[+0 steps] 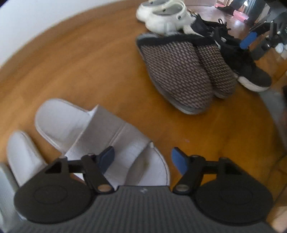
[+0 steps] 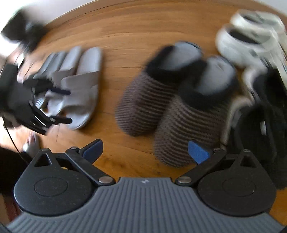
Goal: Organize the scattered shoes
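Shoes lie on a wooden floor (image 1: 89, 59) in pairs. Left gripper (image 1: 142, 158): jaws partly open, gripping nothing; a white slide (image 1: 100, 132) lies under the left jaw and between the two, its mate (image 1: 23, 154) further left. Knit slippers (image 1: 184, 71), white clogs (image 1: 165, 16) and black sneakers (image 1: 240, 61) sit ahead and right. Right gripper (image 2: 145, 149): jaws wide open, empty; a knit slipper's toe (image 2: 172, 143) lies just inside the right jaw, bare floor between.

Soft, even daylight; the wooden floor (image 1: 89, 71) shows faint sheen. Fisheye bending curves both views' edges. The right wrist view is heavily motion-blurred; the left only slightly.
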`<state>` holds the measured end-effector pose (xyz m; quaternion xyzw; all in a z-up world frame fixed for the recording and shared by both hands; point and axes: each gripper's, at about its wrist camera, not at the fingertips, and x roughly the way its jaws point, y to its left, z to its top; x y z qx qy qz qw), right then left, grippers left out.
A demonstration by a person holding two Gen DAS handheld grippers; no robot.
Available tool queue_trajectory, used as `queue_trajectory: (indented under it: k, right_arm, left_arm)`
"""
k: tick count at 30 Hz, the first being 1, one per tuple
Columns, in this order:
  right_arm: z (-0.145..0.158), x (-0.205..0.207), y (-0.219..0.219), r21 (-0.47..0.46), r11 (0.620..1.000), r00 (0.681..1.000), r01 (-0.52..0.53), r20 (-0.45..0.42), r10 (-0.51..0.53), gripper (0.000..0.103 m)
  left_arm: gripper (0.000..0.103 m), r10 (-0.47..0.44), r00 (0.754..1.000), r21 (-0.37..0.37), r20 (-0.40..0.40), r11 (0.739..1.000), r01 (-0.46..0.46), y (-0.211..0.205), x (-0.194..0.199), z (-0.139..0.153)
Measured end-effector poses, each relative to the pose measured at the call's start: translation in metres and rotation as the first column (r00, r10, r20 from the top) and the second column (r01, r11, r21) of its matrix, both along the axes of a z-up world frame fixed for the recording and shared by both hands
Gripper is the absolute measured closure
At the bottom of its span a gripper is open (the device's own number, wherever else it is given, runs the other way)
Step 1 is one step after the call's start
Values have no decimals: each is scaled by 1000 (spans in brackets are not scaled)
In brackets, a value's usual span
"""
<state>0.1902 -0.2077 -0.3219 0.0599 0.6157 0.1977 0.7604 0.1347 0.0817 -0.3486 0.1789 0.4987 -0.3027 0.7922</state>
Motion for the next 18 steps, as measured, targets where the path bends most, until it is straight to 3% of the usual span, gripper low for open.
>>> queue_trajectory:
  k: [2, 5, 8, 12, 15, 18]
  right_arm:
    - [-3, 1, -4, 9, 1000, 1000, -1, 7, 1, 1]
    - [-5, 0, -4, 24, 1000, 1000, -15, 19, 15, 1]
    - [-7, -3, -2, 68, 997, 999, -35, 16, 34, 1]
    - [-5, -10, 13, 114, 980, 986, -165, 30, 162, 1]
    - [-6, -23, 25, 104, 958, 963, -269, 54, 265, 1]
    - [-5, -31, 32, 97, 943, 947, -319, 67, 314, 1]
  left_arm:
    - [34, 83, 997, 27, 1, 996, -83, 13, 10, 0]
    - [32, 98, 995, 34, 32, 994, -99, 14, 13, 15]
    - [24, -20, 994, -62, 105, 998, 26, -7, 10, 45]
    - [15, -193, 959, -154, 206, 962, 226, -60, 23, 73]
    - [15, -243, 947, -204, 209, 936, 285, -113, 46, 71]
    - [17, -300, 931, -155, 207, 930, 334, -169, 67, 48]
